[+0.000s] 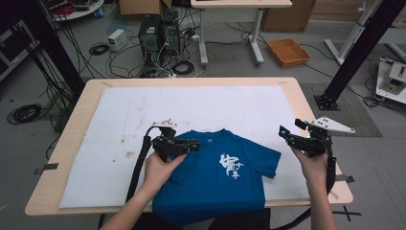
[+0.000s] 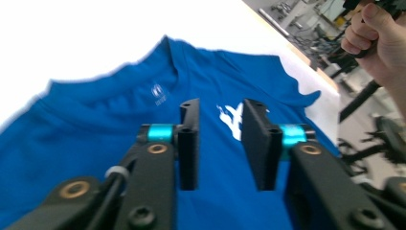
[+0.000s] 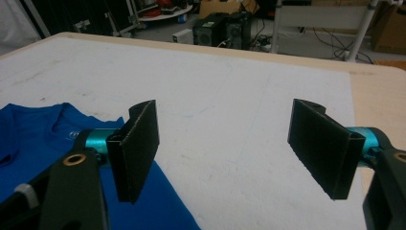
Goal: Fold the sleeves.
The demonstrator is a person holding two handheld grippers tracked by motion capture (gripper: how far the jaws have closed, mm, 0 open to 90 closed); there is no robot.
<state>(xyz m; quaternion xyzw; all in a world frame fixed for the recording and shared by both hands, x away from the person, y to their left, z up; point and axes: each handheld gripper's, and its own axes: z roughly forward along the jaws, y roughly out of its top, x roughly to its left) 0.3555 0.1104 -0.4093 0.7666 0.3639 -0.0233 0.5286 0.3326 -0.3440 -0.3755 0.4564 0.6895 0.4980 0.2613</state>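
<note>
Blue T-shirt (image 1: 218,175) is laid flat on a white sheet (image 1: 110,139) that covers the wooden surface (image 1: 306,103). It is found at the near edge, in the middle, and its bottom part hangs over that edge. The neck is turned toward the far side. White marks are printed on the chest (image 1: 230,166); they look like brush writing, but they cannot be read. A small white logo (image 2: 158,92) is seen just under the collar in the left gripper view, and it is too blurred to be read.

The left claw (image 1: 194,145) is held just above the shirt, near the collar and the shoulder on that side. In the left gripper view its two black jaws are seen apart with a small gap, and blue cloth shows between them. Nothing is gripped by it, so it is released.

The right claw (image 1: 289,133) is held off to the side of the shirt, past the sleeve (image 1: 270,160), over the sheet. In the right gripper view its jaws are spread wide, and bare white sheet is seen between them. Nothing is gripped there either. A corner of the shirt is seen at the left of that view.

Brown stains (image 1: 128,154) are seen on the sheet, left of the shirt.
</note>
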